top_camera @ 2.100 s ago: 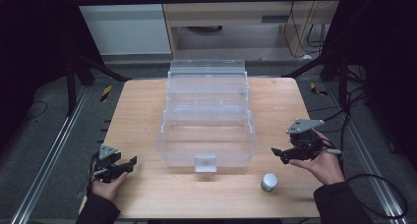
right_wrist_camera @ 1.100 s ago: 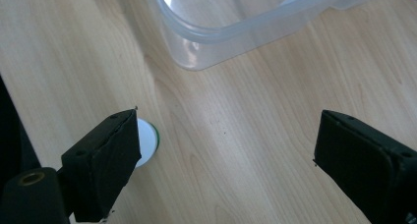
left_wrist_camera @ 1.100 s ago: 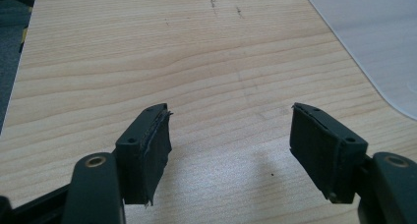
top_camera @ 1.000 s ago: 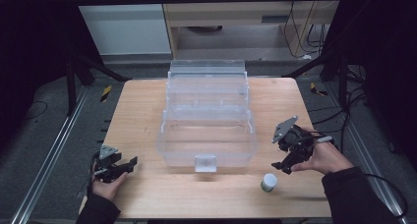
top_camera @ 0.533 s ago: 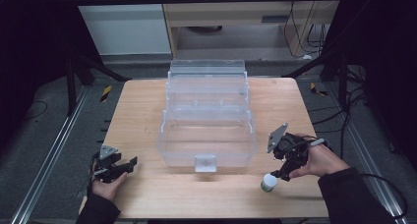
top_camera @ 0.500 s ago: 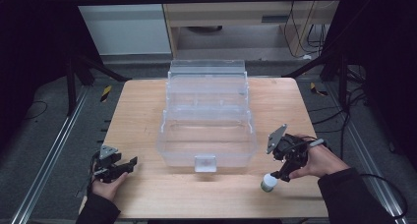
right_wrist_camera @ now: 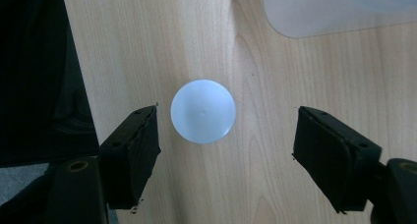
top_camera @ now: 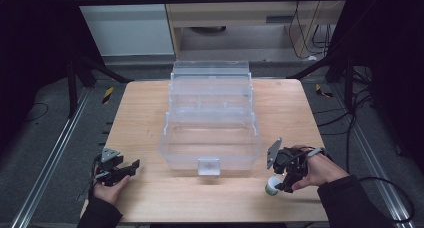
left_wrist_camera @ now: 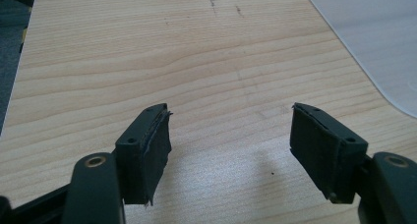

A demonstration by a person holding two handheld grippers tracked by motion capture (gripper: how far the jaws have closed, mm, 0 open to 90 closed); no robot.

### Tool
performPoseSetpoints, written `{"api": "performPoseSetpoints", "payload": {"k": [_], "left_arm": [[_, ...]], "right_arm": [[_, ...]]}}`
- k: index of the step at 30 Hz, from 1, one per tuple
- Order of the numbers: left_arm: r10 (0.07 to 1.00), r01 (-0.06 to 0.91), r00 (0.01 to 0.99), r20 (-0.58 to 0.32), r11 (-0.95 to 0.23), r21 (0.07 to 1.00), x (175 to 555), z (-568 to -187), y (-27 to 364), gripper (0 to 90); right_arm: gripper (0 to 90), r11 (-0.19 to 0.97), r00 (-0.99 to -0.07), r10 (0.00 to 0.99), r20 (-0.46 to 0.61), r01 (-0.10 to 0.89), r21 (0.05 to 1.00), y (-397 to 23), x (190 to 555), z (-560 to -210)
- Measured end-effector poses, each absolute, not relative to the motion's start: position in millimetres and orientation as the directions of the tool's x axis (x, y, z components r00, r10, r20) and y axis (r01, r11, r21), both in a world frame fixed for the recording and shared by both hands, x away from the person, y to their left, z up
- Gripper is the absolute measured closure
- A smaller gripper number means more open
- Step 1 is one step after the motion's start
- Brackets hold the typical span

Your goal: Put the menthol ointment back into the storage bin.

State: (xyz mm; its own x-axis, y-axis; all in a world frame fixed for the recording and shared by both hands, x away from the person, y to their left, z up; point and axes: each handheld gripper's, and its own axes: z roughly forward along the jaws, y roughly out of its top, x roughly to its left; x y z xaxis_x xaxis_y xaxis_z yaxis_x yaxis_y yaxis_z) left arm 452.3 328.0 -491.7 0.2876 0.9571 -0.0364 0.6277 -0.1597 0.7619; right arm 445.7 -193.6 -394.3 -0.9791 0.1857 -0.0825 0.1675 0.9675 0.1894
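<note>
A small white round cap (top_camera: 271, 187) lies on the wooden table (top_camera: 145, 113) near its front right. My right gripper (top_camera: 281, 182) points down over it. In the right gripper view the cap (right_wrist_camera: 203, 111) sits between the two pads, nearer the left pad (right_wrist_camera: 142, 135), and neither pad touches it. The right jaws have just been closing around the cap. My left gripper (top_camera: 133, 166) rests at the front left, open, with bare wood between its pads (left_wrist_camera: 147, 145).
A clear plastic tiered box (top_camera: 210, 153) stands open in the middle of the table, its front latch facing me. Its corner (right_wrist_camera: 334, 8) lies just beyond the cap. The table's front edge is close behind both hands.
My right gripper has come left and down from beside the box to stand over the white cap, and its jaws have narrowed. The left gripper has kept still.
</note>
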Motion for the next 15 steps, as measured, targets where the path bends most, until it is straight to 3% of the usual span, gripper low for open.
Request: {"api": "performPoseSetpoints", "payload": {"k": [15], "left_arm": [[0.957,0.628,0.287,-0.034,-0.161,0.762,452.1,-491.4,328.5,30.6]], "right_arm": [[30.2,0.979,-0.987,0.147,-0.072,0.135,0.153,-189.7,441.2,-412.9]]}}
